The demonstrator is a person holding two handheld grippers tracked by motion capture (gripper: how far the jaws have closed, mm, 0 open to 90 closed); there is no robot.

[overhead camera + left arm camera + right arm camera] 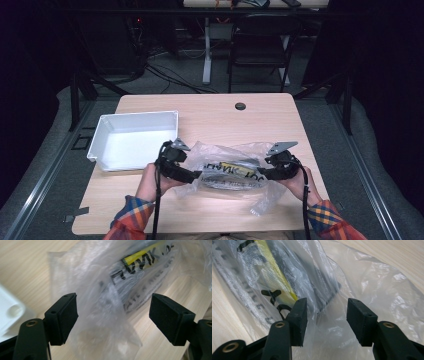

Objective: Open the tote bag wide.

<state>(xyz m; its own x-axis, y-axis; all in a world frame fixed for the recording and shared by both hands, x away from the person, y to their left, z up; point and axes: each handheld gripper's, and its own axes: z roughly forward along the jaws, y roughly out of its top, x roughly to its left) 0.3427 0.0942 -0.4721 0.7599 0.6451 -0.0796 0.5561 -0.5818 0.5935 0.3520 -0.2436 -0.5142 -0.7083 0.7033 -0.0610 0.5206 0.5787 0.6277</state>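
White tray (134,140): it stands on the left part of the wooden table (210,112), open side up; its white corner is visible at the left edge of the left gripper view (10,312)
Left gripper (192,176): it is held low over the table, just right of the tray, at the left end of the bag; in the left gripper view (113,318) the two black pads stand wide apart; crumpled plastic lies between them, but no pad presses on it
Plastic bag (232,172): clear, wrinkled, lying on the table between both grippers; black letters and a yellow stripe are printed on it (140,262); something dark seems to be inside, but the plastic blurs it (287,275)
Right gripper (264,175): it is at the right end of the bag; its pads (325,321) are partly spread, with a fold of the plastic in the gap; I cannot tell if the left pad touches the film
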